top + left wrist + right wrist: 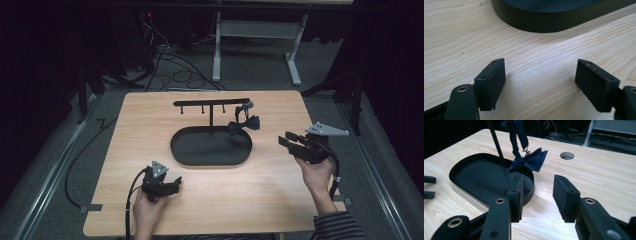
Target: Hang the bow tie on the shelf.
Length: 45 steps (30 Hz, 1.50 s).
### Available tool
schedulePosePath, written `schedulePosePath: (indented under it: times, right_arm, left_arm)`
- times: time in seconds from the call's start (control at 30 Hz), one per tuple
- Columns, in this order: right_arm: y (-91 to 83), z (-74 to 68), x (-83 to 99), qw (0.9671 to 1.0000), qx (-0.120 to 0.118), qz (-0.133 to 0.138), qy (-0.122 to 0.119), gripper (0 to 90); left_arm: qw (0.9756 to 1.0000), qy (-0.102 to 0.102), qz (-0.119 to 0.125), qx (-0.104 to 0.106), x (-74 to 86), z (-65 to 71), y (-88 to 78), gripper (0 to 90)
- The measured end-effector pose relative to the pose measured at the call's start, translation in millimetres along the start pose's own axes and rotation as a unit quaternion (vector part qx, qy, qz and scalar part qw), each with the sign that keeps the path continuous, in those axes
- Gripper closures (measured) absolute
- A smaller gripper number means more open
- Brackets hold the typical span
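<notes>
Right gripper (289, 141) held above the right side of the bench (150, 105), jaws parted and empty, aimed toward the stand; nothing between the jaws in the right gripper view (537, 197). Left gripper (172, 184) low over the near left of the bench, jaws likewise spread wide with bare wood between them in the left gripper view (540, 82); idle, well apart from the work.

Bow tie (244, 124), dark blue, hanging by its strap from the right end of the stand's crossbar (210, 102); bow dangling just above the right rim of the black oval tray (187, 150) at the stand's base; clasp visible at the strap in the right gripper view, above the bow (530, 160).

Judged step: approach, no contact yet made; bow tie apparently the item reached for, right gripper nearest.

Next move judged to require: advance of the right gripper up and inward to the bow, jaws squared to the fabric, closure on the knot or one wing; care against snagging the strap on the hook or tipping the thin post (496, 143).
</notes>
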State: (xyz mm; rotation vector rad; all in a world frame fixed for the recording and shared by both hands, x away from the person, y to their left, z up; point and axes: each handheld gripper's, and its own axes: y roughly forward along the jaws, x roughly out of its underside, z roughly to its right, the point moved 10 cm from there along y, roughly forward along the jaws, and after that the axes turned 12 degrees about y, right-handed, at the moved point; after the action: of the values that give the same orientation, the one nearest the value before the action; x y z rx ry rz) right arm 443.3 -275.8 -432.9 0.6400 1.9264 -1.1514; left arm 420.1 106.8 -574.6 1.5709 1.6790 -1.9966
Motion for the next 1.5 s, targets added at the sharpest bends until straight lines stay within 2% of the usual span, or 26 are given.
schedulePosePath:
  times: [0.43,0.57,0.67,1.5]
  right_arm:
    - [-3.1,-1.0,17.7,0.9996,-0.019,0.002,0.023,62.3]
    - [-1.8,-2.3,22.2,0.9996,-0.02,0.002,0.021,62.1]
    - [0.2,-4.9,28.8,0.9999,-0.012,-0.004,0.001,62.1]
    - [8.1,-9.4,52.3,0.9992,-0.027,-0.02,0.023,62.1]
  left_arm:
    - [1.0,0.0,0.0,0.0,0.0,0.0,0.0,24.8]
    - [1.0,0.0,0.0,0.0,0.0,0.0,0.0,24.8]
    - [1.0,0.0,0.0,0.0,0.0,0.0,0.0,24.8]
    - [1.0,0.0,0.0,0.0,0.0,0.0,0.0,24.8]
